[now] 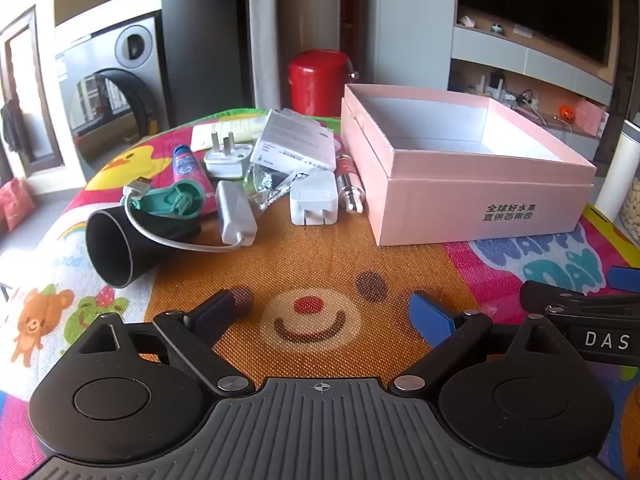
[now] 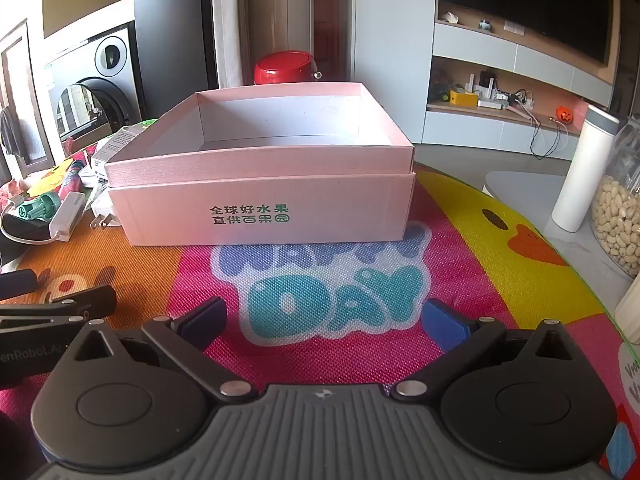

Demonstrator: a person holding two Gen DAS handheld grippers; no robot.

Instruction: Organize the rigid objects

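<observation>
Left wrist view: left gripper [image 1: 332,308] spread wide, empty, low over desk with colourful cartoon mat [image 1: 320,264]. Clutter of rigid objects ahead and left of gripper; white two-prong charger cube [image 1: 313,203] lies nearly dead ahead, prongs toward gripper, closest pick. Black plastic cup [image 1: 116,248] on side, far left. Open pink cardboard box [image 1: 460,196] ahead-right, looks empty.

Right wrist view: right gripper [image 2: 326,318] spread, empty. Box straight ahead; clutter well left, so left gripper nearer.
</observation>
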